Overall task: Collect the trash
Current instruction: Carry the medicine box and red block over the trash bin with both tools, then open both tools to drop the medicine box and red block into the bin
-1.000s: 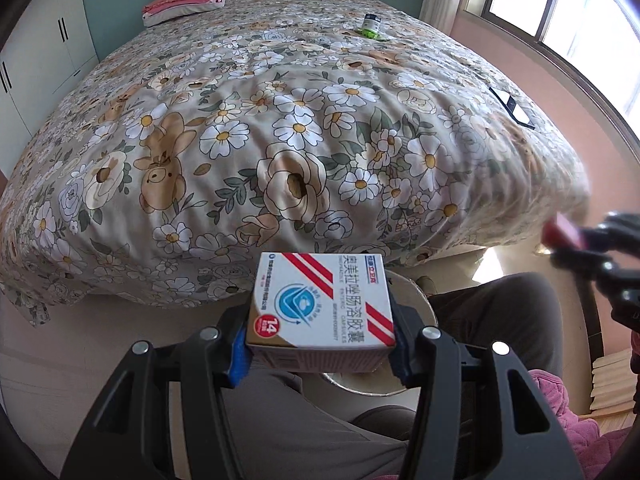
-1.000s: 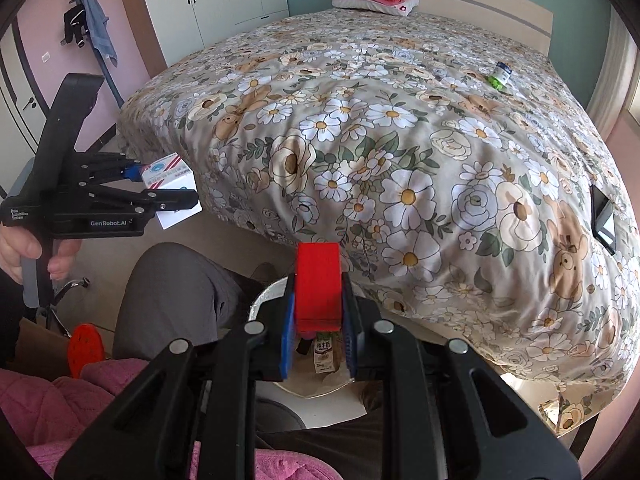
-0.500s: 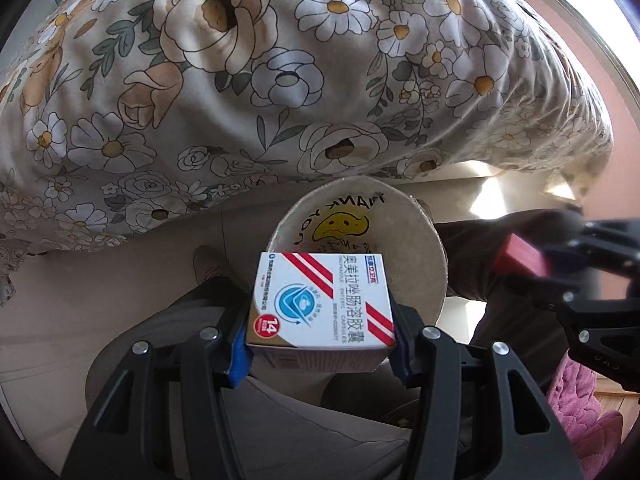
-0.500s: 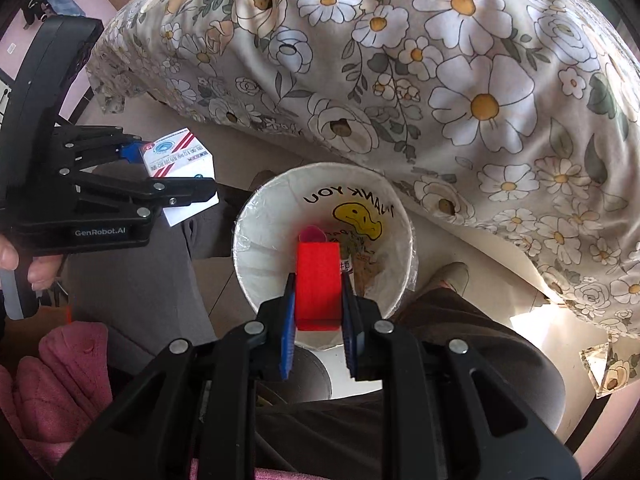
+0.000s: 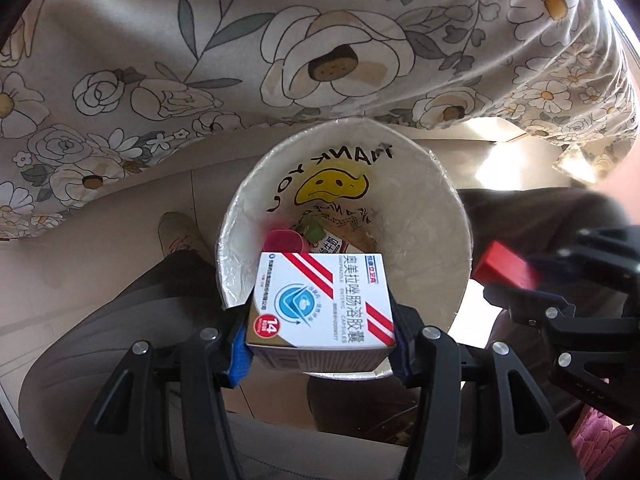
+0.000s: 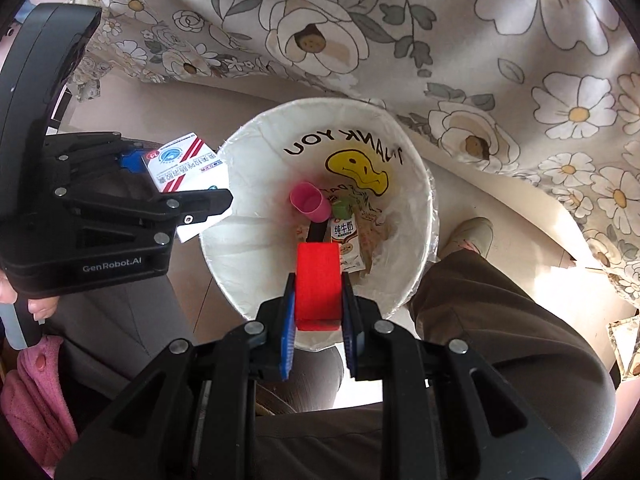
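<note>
- Your left claw is clamped on the medicine box; the box sits over the near rim of the trash bin, its far end poking over the opening, its near end hanging outside the rim.
- Your right claw is closed on the red block, which hangs over the near part of the bin mouth; in the left view that block shows just outside the bin's right rim.
- Open room: the bin mouth is wide and unblocked ahead of both claws; the bedspread drapes close over the far rim, so there is little space beyond it; your legs flank the bin on either side.
- Inside the bin lie a pink cup, a milk carton and a small green piece, all low down, well below the rim.
- Against a second ago: both cameras were level, looking across the bed; now they tilt down into the bin, which fills the middle of each view; half a second ago it looked smaller.
- The box lies flat, printed face up, long axis running across between the fingers; the red block stands on edge, long axis pointing forward into the bin.
</note>
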A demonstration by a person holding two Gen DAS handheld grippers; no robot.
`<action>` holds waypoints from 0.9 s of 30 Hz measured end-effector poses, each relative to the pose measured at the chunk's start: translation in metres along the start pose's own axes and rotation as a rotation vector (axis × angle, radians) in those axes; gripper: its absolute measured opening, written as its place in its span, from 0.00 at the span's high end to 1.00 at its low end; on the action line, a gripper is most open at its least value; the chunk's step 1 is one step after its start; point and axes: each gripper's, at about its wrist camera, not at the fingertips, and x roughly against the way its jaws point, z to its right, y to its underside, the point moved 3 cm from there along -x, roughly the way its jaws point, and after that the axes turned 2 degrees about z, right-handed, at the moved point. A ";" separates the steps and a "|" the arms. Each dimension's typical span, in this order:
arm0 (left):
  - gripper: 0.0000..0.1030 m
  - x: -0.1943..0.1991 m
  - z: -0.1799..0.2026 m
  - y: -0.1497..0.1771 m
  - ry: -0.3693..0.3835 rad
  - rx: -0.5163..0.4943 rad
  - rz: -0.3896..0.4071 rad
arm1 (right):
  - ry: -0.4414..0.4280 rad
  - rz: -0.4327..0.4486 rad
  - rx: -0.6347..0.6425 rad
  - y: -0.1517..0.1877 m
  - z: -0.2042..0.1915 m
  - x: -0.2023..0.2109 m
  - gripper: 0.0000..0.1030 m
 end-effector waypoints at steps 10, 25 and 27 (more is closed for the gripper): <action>0.46 -0.048 -0.005 -0.017 -0.004 0.053 -0.074 | -0.041 -0.091 -0.070 -0.008 0.014 -0.046 0.79; 0.46 -0.095 -0.007 -0.030 -0.004 0.104 -0.163 | -0.066 -0.180 -0.136 -0.012 0.020 -0.099 0.79; 0.46 -0.098 -0.009 -0.030 -0.007 0.108 -0.171 | -0.066 -0.184 -0.145 -0.012 0.022 -0.103 0.79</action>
